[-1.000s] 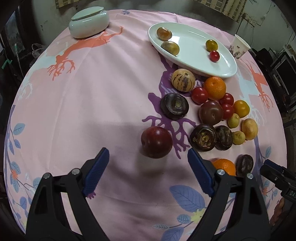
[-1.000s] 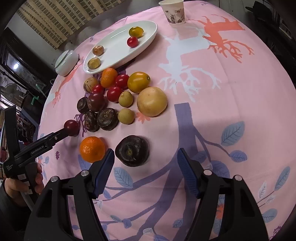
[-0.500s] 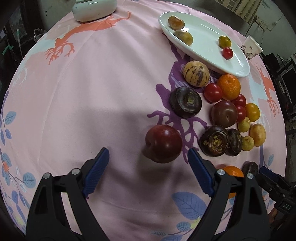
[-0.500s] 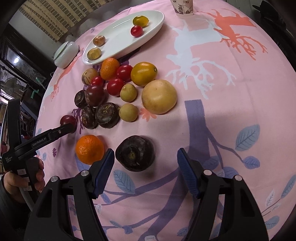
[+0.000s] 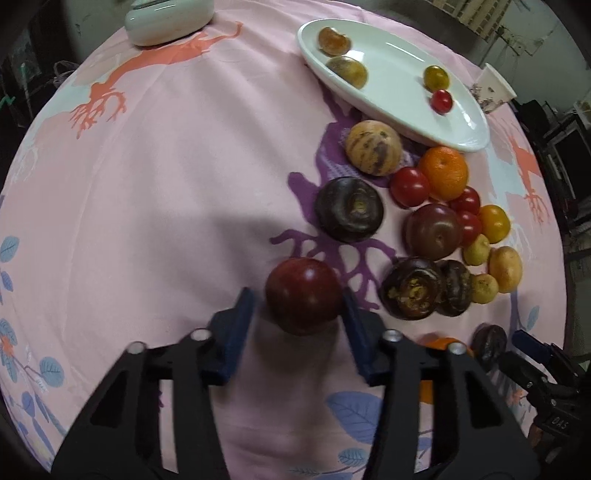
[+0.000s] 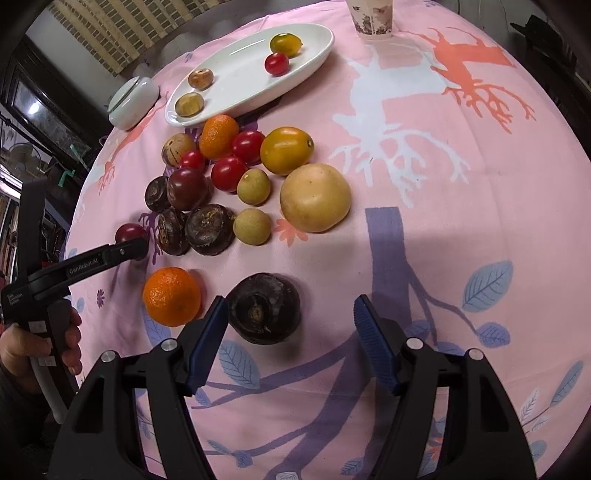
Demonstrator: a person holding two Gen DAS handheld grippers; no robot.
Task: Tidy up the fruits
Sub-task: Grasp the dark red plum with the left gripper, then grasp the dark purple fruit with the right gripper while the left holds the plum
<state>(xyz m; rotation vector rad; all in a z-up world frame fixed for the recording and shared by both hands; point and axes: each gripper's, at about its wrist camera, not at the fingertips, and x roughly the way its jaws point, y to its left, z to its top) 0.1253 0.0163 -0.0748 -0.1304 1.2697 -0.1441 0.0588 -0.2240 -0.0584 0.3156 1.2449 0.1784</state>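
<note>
The left hand-held gripper (image 5: 300, 314) has narrowed around the round dark-red plum (image 5: 303, 295); the right hand-held gripper (image 6: 290, 332) gapes.

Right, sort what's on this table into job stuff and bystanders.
Job:
dark red plum between the left gripper fingers
white oval plate
loose fruit pile
right gripper, open

Bystanders:
paper cup
lidded white dish

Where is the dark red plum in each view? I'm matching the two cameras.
Left wrist: dark red plum low centre, between the left tongs.
Right wrist: far left, partly behind those tongs.
Shared landmark: white oval plate.
</note>
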